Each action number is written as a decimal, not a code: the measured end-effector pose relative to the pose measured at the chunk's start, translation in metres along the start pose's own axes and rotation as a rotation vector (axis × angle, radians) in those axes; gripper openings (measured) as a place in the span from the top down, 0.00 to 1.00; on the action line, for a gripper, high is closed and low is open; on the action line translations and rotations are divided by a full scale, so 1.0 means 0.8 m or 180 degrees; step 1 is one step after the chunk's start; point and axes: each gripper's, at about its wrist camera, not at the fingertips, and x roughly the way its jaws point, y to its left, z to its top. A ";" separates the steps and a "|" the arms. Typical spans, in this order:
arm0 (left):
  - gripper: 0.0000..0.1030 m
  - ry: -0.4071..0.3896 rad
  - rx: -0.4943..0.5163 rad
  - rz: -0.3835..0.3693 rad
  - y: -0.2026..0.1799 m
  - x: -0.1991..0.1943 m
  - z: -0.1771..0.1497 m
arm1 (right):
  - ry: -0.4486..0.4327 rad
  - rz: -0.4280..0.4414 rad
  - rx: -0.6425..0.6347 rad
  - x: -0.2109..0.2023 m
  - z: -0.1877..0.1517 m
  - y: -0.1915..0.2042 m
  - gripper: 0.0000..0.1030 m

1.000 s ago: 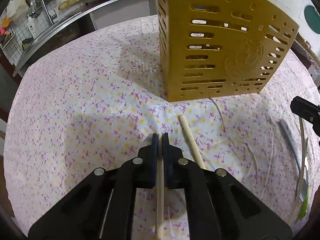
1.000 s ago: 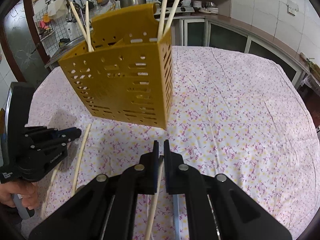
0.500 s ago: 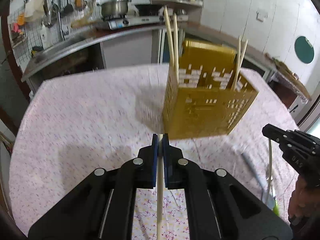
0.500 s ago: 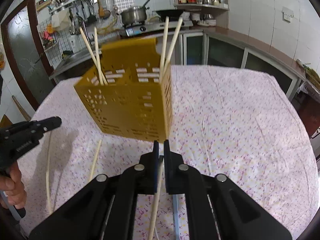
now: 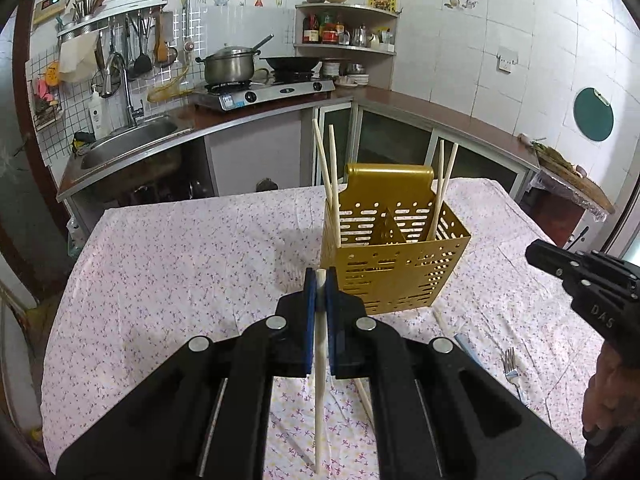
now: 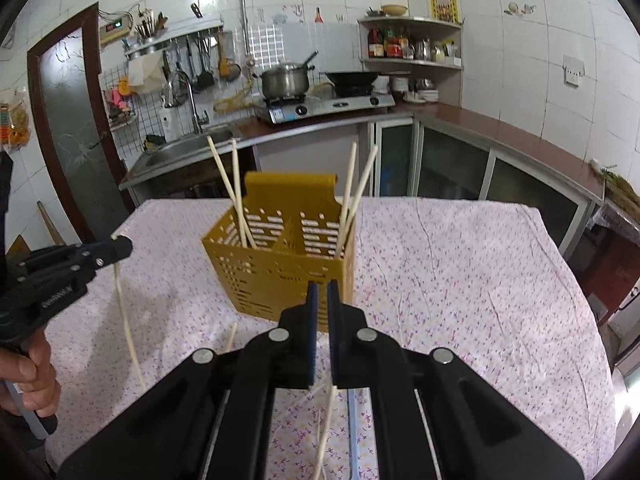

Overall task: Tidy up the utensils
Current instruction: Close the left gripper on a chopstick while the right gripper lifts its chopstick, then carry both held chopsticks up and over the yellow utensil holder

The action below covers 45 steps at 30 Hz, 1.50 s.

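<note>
**Two thin chopsticks pinched, holder ahead**

Your left gripper [image 5: 319,280] has its jaws pressed onto a pale wooden chopstick [image 5: 319,392], gripped near its top end so most of its length hangs below. Your right gripper [image 6: 322,292] pinches a second pale chopstick [image 6: 326,420] the same way. Expect both to be light, stiff and smooth: held by one end, they may well pivot or slide, so grip firmly.

The perforated mustard-yellow plastic utensil holder [image 5: 394,268] stands on the floral tablecloth [image 5: 180,264] just beyond both grippers, with two chopsticks leaning in each of its two outer compartments.

The black gripper bodies hide the table below them. A metal fork [image 5: 511,368] and a loose chopstick [image 5: 440,322] lie partly cut off; other cutlery there is hard to make out.
</note>
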 end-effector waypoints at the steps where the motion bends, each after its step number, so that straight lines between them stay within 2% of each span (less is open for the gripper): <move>1: 0.97 0.0008 0.0015 -0.0003 -0.001 -0.001 0.000 | -0.0006 -0.0011 -0.0015 -0.002 0.001 0.002 0.95; 3: 0.97 0.0059 0.0055 0.0032 -0.003 0.004 -0.001 | 0.0077 -0.0027 -0.0051 0.003 0.000 0.005 0.95; 6: 0.97 0.0084 0.0012 0.0048 0.001 0.012 -0.003 | 0.0519 -0.0033 -0.0095 0.052 -0.011 -0.001 0.94; 11: 0.97 0.0103 -0.0039 0.0002 0.007 0.019 -0.001 | 0.1033 -0.0098 0.0049 0.131 -0.040 -0.018 0.94; 15: 0.97 0.0105 -0.0078 -0.0022 0.016 0.022 -0.001 | 0.1230 -0.0161 0.0113 0.173 -0.055 -0.027 0.94; 20: 0.97 0.0094 -0.0075 -0.0032 0.021 0.022 -0.002 | 0.1372 -0.0211 0.0108 0.198 -0.070 -0.029 0.93; 22: 0.97 0.0091 -0.0072 -0.0041 0.021 0.023 -0.003 | 0.1397 -0.0231 0.0111 0.204 -0.074 -0.028 0.88; 23: 0.97 0.0089 -0.0065 -0.0052 0.022 0.022 -0.003 | 0.1400 -0.0245 0.0108 0.205 -0.075 -0.028 0.74; 24: 0.97 0.0085 -0.0058 -0.0058 0.023 0.022 -0.003 | 0.1438 -0.0273 0.0116 0.209 -0.078 -0.028 0.69; 30: 0.97 0.0086 -0.0065 -0.0071 0.027 0.025 -0.003 | 0.1435 -0.0327 0.0134 0.209 -0.081 -0.028 0.67; 36: 0.97 0.0105 -0.0080 -0.0071 0.029 0.029 -0.003 | 0.1457 -0.0329 -0.0047 0.213 -0.080 -0.009 0.79; 38: 0.96 0.0123 -0.0091 -0.0076 0.029 0.031 -0.004 | 0.1450 -0.0302 -0.0055 0.213 -0.081 -0.005 0.91; 41: 0.96 0.0143 -0.0100 -0.0063 0.029 0.034 -0.007 | 0.1430 -0.0320 -0.0033 0.206 -0.080 -0.004 0.95; 45: 0.96 0.0135 -0.0117 -0.0013 0.030 0.034 -0.009 | 0.1116 -0.0394 -0.0031 0.164 -0.071 0.006 0.95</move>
